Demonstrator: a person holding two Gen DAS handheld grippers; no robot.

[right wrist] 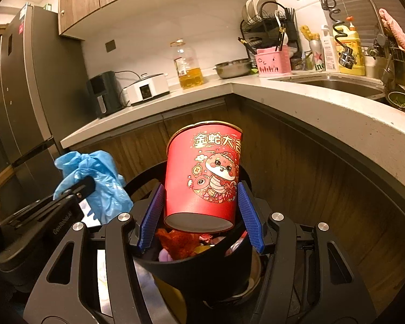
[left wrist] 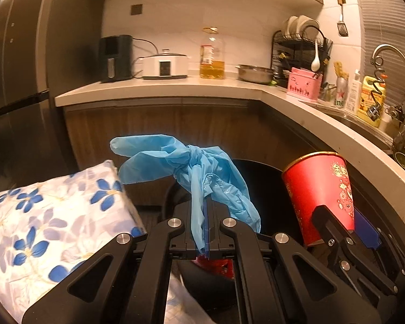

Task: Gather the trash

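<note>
My left gripper point(left wrist: 205, 229) is shut on a knotted blue plastic bag point(left wrist: 202, 167), which hangs above its fingers; the bag also shows at the left of the right wrist view point(right wrist: 100, 181). My right gripper point(right wrist: 199, 213) holds a red paper cup point(right wrist: 205, 172) between its blue pads, tilted, just above a black trash bin point(right wrist: 202, 272) with scraps inside. The cup also shows at the right of the left wrist view point(left wrist: 321, 191), and the bin's dark rim point(left wrist: 259, 170) lies behind the bag.
A floral-patterned cloth surface point(left wrist: 48, 221) lies at the lower left. An L-shaped counter point(right wrist: 310, 102) carries an oil bottle point(right wrist: 187, 64), a steel bowl point(right wrist: 233, 67), a pink caddy point(right wrist: 274, 62), a dish rack and a sink with faucet point(right wrist: 348, 2). A fridge point(right wrist: 21, 94) stands at left.
</note>
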